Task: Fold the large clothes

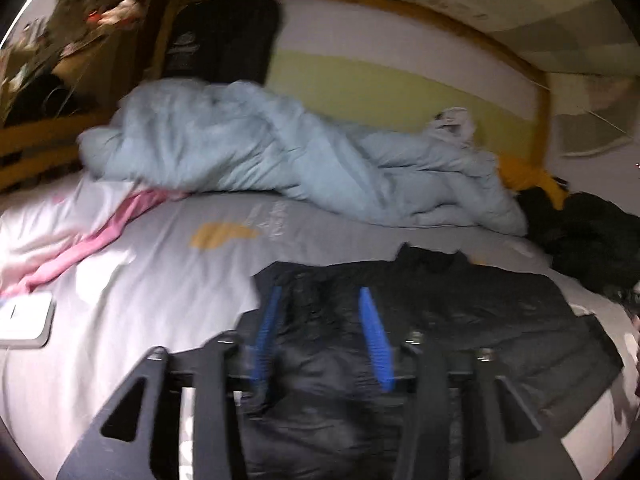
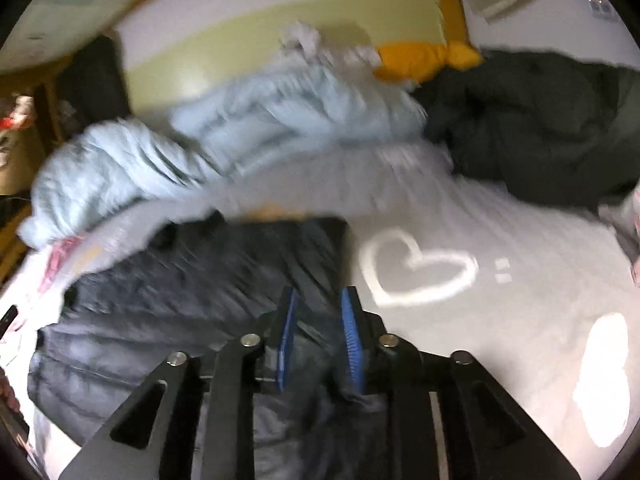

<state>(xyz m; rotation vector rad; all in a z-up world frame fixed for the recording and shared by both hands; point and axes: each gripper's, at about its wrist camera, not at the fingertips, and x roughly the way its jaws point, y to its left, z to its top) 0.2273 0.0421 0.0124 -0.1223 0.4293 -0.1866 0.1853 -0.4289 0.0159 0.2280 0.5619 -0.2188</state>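
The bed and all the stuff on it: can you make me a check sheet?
Surface: grey bedsheet printed with a white heart.
Job's things: black quilted puffer jacket lying flat.
Clutter: crumpled light-blue duvet; pink cloth; white flat device; dark green jacket heap; orange cloth.
Grippers: left gripper and right gripper open above the jacket, blue pads apart.
Cables: nothing seen.
Surroundings: wooden bed frame; striped wall.

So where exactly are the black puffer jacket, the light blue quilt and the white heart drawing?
black puffer jacket (image 1: 460,300): left wrist view, on its quilted upper panel.
light blue quilt (image 1: 240,148): left wrist view, on the middle of the rumpled heap.
white heart drawing (image 2: 374,280): right wrist view, on the heart's left outline on the sheet.
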